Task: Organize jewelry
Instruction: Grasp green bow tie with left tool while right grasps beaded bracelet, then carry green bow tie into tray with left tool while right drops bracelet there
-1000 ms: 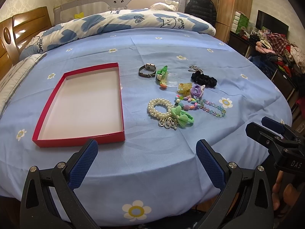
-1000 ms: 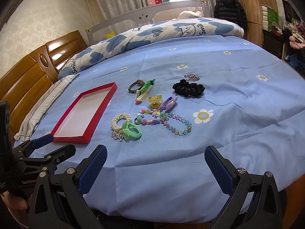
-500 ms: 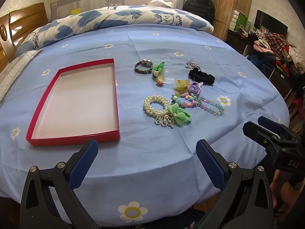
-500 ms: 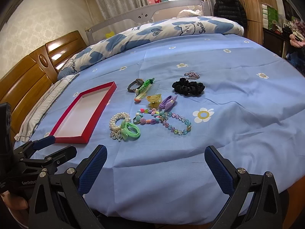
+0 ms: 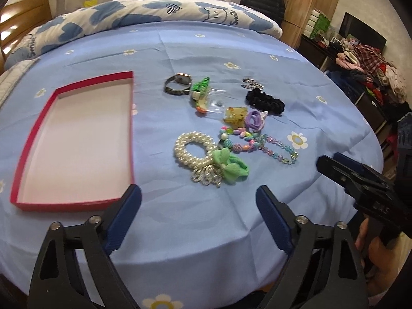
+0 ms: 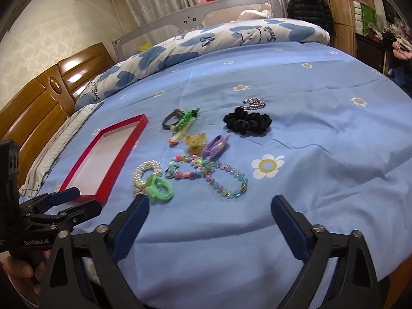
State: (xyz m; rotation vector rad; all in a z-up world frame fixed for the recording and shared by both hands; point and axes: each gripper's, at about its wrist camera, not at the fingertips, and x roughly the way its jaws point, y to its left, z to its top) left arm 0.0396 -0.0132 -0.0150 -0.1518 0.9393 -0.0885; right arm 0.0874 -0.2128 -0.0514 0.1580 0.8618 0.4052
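A cluster of jewelry lies on the blue bedsheet: a pearl bracelet (image 5: 180, 152) with a green bow (image 5: 233, 167), a coloured bead necklace (image 5: 279, 153), a yellow claw clip (image 5: 235, 114), a purple hair tie (image 5: 255, 119), a black scrunchie (image 5: 265, 101), a watch (image 5: 177, 85) and a green comb clip (image 5: 200, 95). To its left rests an empty red tray (image 5: 64, 204). My left gripper (image 5: 198, 198) hovers just short of the pearl bracelet, its jaws closing with nothing between them. My right gripper (image 6: 209, 206) hovers before the bead necklace (image 6: 226, 180), its jaws also closing on nothing.
A rolled blue-and-white quilt (image 5: 159, 15) lies across the far side of the bed. A wooden headboard (image 6: 38, 103) stands at the left. A dark cabinet piled with clothes (image 5: 368, 72) stands at the right. The bed's near edge runs just under both grippers.
Both grippers have moved forward and a little down toward the jewelry, which now looks larger and nearer. Their jaws stand slightly narrower than before.
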